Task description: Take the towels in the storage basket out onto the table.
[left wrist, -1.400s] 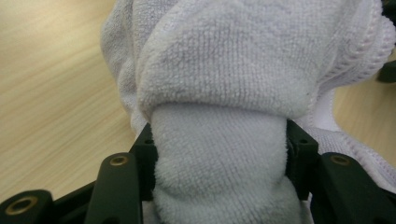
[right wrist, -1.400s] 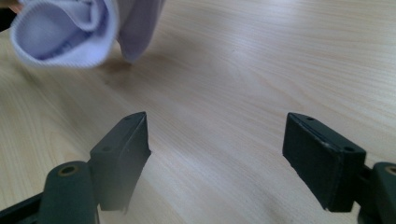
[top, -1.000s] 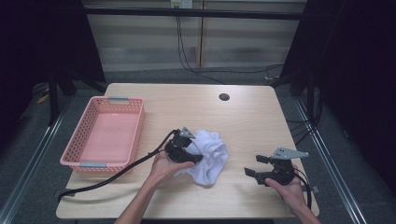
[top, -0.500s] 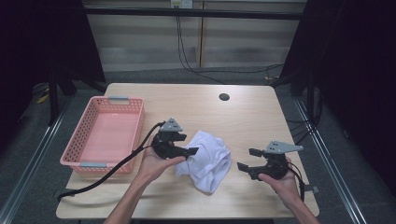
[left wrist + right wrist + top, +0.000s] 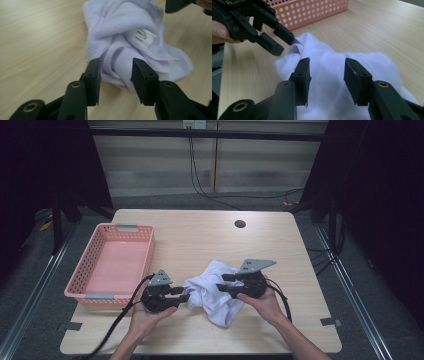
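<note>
Now both hand-held grippers [image 5: 184, 294] [image 5: 222, 283], closing, have reached the white towel [image 5: 212, 295], neither clamping.

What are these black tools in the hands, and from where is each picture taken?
A person sits at a wooden table and holds a two-jaw gripper in each hand. One picture comes from a camera above the table; the other two come from cameras riding on the grippers, looking along their black jaws. On the table lie a crumpled white cloth and an empty pink basket. The left gripper and the right gripper have both just been closing. The left jaws stand around a fold of the cloth, seemingly touching it; a firm grip is not certain. The right jaws hang apart over the cloth.
</note>
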A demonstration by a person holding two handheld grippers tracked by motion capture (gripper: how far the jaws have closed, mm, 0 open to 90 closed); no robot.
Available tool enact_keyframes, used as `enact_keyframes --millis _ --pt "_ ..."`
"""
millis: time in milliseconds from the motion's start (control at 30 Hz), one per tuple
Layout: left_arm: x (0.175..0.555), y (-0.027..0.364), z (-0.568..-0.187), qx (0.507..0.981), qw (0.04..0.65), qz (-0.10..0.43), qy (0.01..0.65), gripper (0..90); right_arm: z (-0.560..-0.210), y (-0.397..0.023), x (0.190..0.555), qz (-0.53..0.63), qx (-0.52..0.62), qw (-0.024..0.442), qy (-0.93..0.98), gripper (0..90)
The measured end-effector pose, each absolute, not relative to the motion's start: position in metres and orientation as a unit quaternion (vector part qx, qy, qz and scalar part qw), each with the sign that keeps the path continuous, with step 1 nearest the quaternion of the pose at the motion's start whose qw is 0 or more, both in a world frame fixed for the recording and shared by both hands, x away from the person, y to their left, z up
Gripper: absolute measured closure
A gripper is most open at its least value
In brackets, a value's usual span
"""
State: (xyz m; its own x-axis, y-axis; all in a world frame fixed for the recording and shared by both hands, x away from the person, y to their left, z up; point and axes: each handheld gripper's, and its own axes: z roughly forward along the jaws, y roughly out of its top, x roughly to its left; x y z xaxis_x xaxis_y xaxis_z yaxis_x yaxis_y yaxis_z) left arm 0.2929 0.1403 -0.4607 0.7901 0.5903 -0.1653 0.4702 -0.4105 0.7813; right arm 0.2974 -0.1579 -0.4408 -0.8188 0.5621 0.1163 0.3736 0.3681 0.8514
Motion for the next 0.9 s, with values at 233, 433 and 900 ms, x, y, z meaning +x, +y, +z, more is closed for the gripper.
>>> enact_keyframes --millis 233,433,900 --pt "0.302 0.121 -0.467 0.845 0.429 0.095 0.304 65.3 -0.453 -0.114 0.316 0.470 0.263 0.079 0.839 54.4" --pt "0.308 0.122 -0.466 0.829 0.461 0.073 0.307 87.4 -0.446 -0.130 0.320 0.493 0.302 0.090 0.811 86.5" --pt "0.292 0.127 -0.417 0.780 0.563 0.074 0.262 88.7 -0.416 -0.187 0.336 0.518 0.352 0.121 0.770 87.1"
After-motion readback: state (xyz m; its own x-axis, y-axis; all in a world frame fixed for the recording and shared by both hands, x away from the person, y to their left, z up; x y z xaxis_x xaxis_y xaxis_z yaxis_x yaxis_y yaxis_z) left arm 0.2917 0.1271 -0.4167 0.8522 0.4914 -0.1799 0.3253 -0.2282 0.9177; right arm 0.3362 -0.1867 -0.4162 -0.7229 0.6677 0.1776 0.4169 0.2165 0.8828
